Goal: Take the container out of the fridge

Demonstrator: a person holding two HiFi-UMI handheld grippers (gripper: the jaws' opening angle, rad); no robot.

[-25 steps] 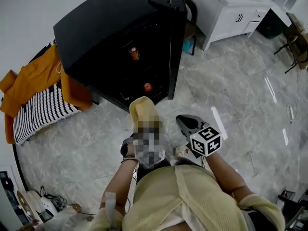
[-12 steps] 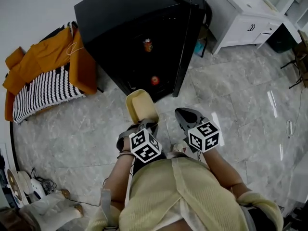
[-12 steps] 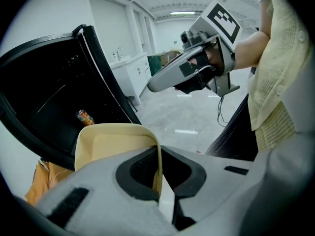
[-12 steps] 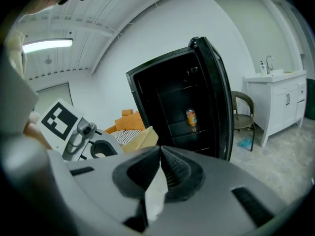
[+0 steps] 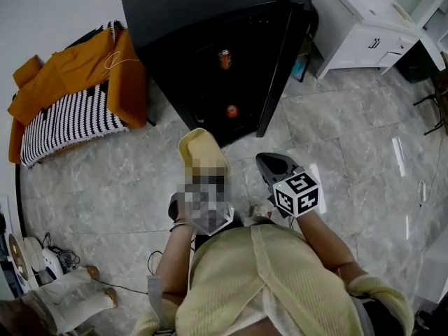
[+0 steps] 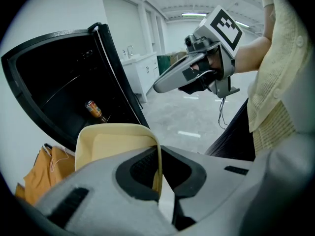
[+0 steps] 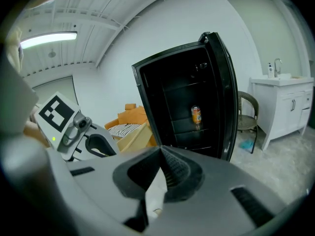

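Open floor [image 5: 336, 138] before fridge [image 5: 203, 19]; left gripper [image 6: 158, 178] clamps container [image 6: 113, 144] rim; right gripper [image 7: 160, 173] closed, empty.

no legible words, brands or numbers. black-and-white square marker patterns, not text, on the cube [image 5: 297, 192] of the right gripper [image 5: 262, 162]; print on the orange can [image 5: 225, 59] inside the far fridge [image 5: 189, 12], too small to read.

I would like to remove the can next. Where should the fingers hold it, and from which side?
Grip the can around the middle of its round body, coming straight in from the open front of the fridge. It stands upright on a shelf, and the door is swung aside.
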